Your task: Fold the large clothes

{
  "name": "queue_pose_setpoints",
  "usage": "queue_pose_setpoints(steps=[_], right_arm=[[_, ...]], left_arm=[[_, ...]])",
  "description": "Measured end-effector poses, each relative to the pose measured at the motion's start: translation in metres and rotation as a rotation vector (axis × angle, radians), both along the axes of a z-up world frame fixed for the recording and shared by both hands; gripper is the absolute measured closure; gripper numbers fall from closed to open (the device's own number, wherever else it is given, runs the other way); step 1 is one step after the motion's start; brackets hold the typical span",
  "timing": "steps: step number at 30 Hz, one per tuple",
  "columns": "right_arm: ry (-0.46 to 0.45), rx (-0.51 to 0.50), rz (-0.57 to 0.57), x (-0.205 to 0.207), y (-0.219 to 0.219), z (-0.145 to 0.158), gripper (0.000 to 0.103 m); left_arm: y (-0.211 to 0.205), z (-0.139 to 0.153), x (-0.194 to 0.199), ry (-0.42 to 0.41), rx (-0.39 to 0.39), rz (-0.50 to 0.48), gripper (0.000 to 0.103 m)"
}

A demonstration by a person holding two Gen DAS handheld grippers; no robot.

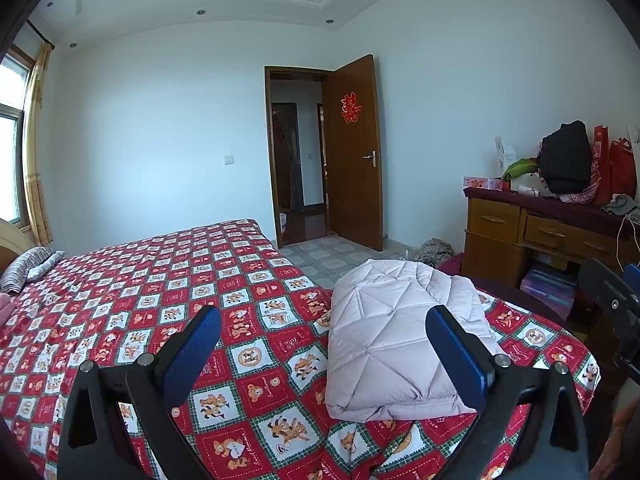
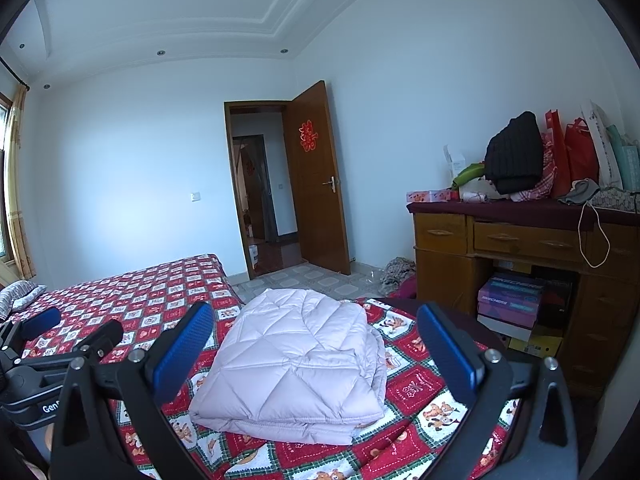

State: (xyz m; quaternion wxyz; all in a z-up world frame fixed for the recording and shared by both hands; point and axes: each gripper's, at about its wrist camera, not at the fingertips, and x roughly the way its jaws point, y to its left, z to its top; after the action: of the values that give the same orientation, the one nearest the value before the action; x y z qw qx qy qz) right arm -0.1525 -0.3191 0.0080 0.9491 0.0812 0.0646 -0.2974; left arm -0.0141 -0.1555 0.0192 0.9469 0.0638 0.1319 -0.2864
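A pale pink quilted jacket [image 1: 400,332] lies folded into a thick rectangle on the red patterned bedspread [image 1: 160,300], near the bed's corner. My left gripper [image 1: 324,340] is open and empty, held above the bed with the jacket ahead and to its right. The jacket also shows in the right wrist view [image 2: 300,360], centred between the open, empty fingers of my right gripper [image 2: 316,344], which hovers just short of it. The left gripper [image 2: 72,328] appears at the left edge of the right wrist view.
A wooden desk [image 2: 520,240] with clothes and red bags on top stands to the right, shoe boxes [image 2: 510,300] beneath it. An open brown door [image 2: 316,184] is at the back. Pillows [image 1: 28,268] lie at the bed's far left. Clothes lie on the tiled floor [image 1: 434,250].
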Motion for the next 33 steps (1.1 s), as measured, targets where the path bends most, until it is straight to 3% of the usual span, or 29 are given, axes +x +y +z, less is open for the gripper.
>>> queue_pose_setpoints(steps=[26, 33], right_arm=[[0.02, 0.015, 0.0, 0.003, 0.0, -0.004, 0.0], [0.034, 0.014, -0.001, 0.005, 0.001, -0.007, 0.0]], left_arm=[[-0.006, -0.001, 0.019, 0.024, 0.029, 0.038, 0.001], [-0.001, -0.001, 0.026, 0.036, -0.011, 0.012, 0.001]])
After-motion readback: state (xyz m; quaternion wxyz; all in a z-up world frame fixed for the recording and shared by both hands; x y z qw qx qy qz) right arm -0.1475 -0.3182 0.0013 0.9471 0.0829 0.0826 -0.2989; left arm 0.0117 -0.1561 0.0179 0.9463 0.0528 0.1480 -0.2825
